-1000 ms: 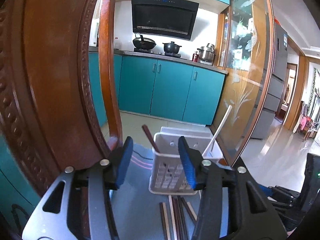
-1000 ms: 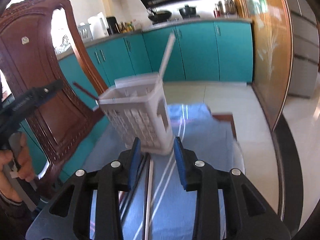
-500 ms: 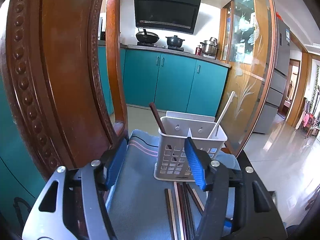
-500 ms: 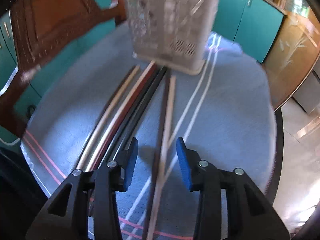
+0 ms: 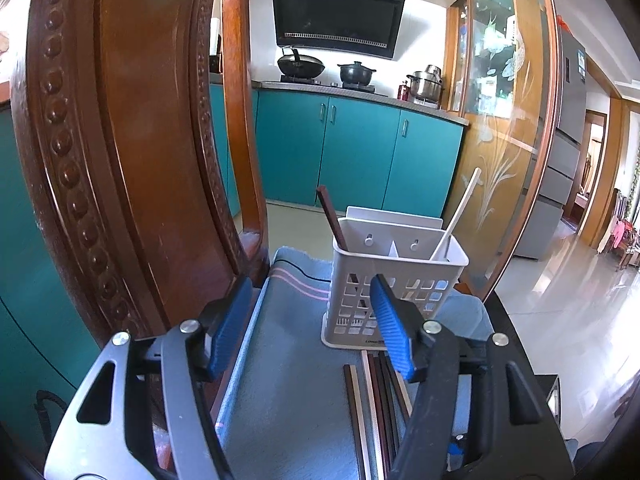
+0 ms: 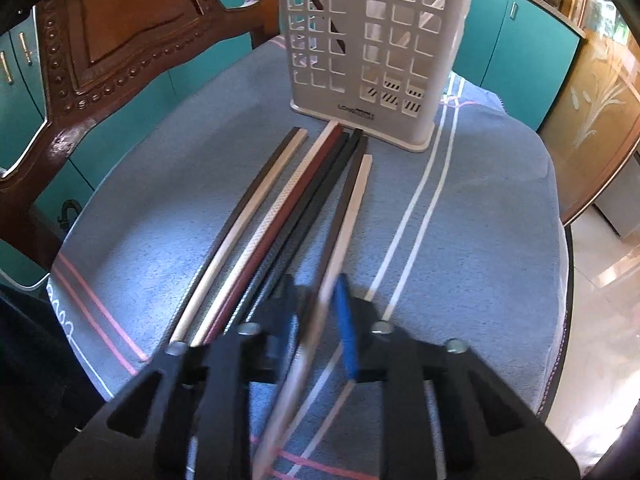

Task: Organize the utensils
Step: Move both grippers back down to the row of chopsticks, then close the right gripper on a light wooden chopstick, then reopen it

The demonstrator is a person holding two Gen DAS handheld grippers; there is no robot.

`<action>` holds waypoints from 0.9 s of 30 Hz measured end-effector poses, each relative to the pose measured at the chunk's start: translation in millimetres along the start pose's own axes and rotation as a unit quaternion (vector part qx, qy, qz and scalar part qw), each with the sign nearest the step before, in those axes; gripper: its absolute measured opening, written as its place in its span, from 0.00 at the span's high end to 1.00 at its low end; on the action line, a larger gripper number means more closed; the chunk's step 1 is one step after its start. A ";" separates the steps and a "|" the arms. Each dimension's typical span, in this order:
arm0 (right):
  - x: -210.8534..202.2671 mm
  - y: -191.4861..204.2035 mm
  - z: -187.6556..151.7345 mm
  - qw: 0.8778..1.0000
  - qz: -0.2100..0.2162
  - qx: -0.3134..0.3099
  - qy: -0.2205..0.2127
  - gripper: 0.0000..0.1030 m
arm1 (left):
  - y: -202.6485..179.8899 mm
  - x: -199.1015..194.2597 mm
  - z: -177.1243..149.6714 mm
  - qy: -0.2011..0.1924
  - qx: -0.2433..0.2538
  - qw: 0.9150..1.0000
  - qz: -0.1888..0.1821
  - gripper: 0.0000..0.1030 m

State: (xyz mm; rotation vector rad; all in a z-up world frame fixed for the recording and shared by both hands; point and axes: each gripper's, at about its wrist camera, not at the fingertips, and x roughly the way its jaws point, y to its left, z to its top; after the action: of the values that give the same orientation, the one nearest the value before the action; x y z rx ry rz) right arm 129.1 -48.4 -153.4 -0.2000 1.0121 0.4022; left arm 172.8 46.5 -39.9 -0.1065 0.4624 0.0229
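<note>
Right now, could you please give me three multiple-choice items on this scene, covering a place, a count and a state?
1. Where do the loose chopsticks lie? A. inside the wok B. on the blue cloth before the holder C. on the floor
2. How many chopsticks stand in the holder? A. none B. two C. five
3. How is the holder? A. upright B. tipped over C. hanging from the chair
Answers: 1 B, they lie on the cloth at its base; 2 B, one dark, one pale; 3 A, its base sits flat.
</note>
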 end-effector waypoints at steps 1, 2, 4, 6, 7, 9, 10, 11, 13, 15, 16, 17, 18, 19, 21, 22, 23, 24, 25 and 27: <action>-1.4 0.9 -1.5 1.000 0.000 0.000 -0.001 0.83 | -0.4 0.5 -0.2 0.002 0.001 1.000 0.001 0.39; -0.7 -0.7 -1.3 1.000 0.001 0.002 -0.001 0.84 | -0.9 1.5 0.1 0.004 0.002 1.000 0.002 0.39; -1.8 -4.4 -1.2 1.000 0.004 0.013 0.000 0.85 | -1.0 3.2 -0.2 0.008 0.004 1.000 0.003 0.39; -3.4 -10.7 -2.0 1.000 0.008 0.027 0.002 0.86 | -1.4 4.9 -1.2 0.013 0.006 1.000 0.005 0.39; -3.9 -15.8 -1.9 0.999 0.010 0.039 0.006 0.86 | -1.6 5.8 -0.8 0.015 0.007 1.000 0.006 0.39; -1.9 -26.1 -2.4 0.998 0.016 0.060 0.011 0.88 | -2.3 7.6 -3.0 0.021 0.011 1.000 0.007 0.38; -2.3 -33.3 -2.8 0.997 0.022 0.078 0.015 0.88 | -2.2 8.6 -3.9 0.024 0.013 1.000 0.007 0.37; -2.5 -38.4 -3.4 0.995 0.026 0.091 0.018 0.89 | -2.6 9.8 -5.7 0.029 0.014 0.999 0.007 0.37; -2.9 -49.9 -5.0 0.992 0.037 0.119 0.024 0.89 | -3.8 12.9 -11.1 0.042 0.017 0.999 0.006 0.36; -4.3 -57.7 -6.9 0.989 0.040 0.138 0.026 0.89 | -4.6 17.1 -16.0 0.059 0.018 0.998 0.003 0.36; -4.4 -60.4 -7.6 0.988 0.039 0.145 0.027 0.89 | -4.7 19.2 -18.9 0.068 0.019 0.997 0.001 0.36; -4.6 -62.8 -8.3 0.987 0.037 0.151 0.028 0.89 | -5.3 21.4 -22.0 0.077 0.020 0.997 -0.001 0.36; -5.1 -65.1 -8.8 0.987 0.036 0.155 0.028 0.89 | -6.0 24.6 -26.4 0.091 0.021 0.996 -0.003 0.36; -5.8 -67.4 -9.1 0.986 0.033 0.160 0.028 0.89 | -6.5 27.2 -30.0 0.102 0.022 0.994 -0.005 0.36; -6.9 -69.3 -9.2 0.986 0.029 0.163 0.027 0.89 | -7.5 31.9 -37.6 0.123 0.026 0.992 -0.006 0.36; -7.1 -70.1 -9.0 0.986 0.028 0.163 0.026 0.89 | -7.7 33.3 -40.5 0.130 0.028 0.991 -0.006 0.36; -8.1 -70.1 -9.0 0.986 0.027 0.164 0.025 0.89 | -8.0 35.2 -43.7 0.138 0.030 0.990 -0.004 0.36; -9.0 -69.9 -8.8 0.986 0.028 0.165 0.024 0.89 | -7.7 38.1 -47.1 0.148 0.031 0.988 -0.003 0.36; -10.2 -70.2 -8.1 0.985 0.030 0.167 0.021 0.89 | -6.8 40.1 -49.6 0.155 0.030 0.987 -0.003 0.36; -14.5 -70.6 -8.7 0.985 0.036 0.166 0.011 0.91 | -4.3 45.2 -53.9 0.171 0.026 0.985 -0.003 0.36</action>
State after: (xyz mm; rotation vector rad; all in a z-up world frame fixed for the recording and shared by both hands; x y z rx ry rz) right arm 144.9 -119.0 -147.1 0.1325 1.0942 0.2913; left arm 189.5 36.3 -107.6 -0.0608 0.8064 -0.0133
